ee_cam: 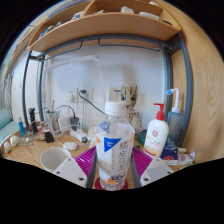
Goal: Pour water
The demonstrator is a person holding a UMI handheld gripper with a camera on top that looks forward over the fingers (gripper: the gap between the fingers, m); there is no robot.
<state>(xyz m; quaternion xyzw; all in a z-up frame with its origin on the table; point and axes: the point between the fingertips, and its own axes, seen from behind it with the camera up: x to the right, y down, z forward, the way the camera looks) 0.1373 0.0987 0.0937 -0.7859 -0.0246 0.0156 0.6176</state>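
A clear plastic water bottle [114, 145] with a white cap and a white-and-blue label stands upright between my fingers. Both pink pads [86, 163] press against its sides, so my gripper [113, 172] is shut on it. The bottle's lower part, with an orange band, sits low between the fingers. It rises over a wooden desk [25, 160]. I cannot make out a cup or other vessel for water.
A white pump bottle with a red top [156, 131] stands just right of the bottle. Small bottles and clutter [45, 128] line the desk's left side, with cables and a wall socket [84, 97] behind. A wooden shelf [100, 25] hangs overhead.
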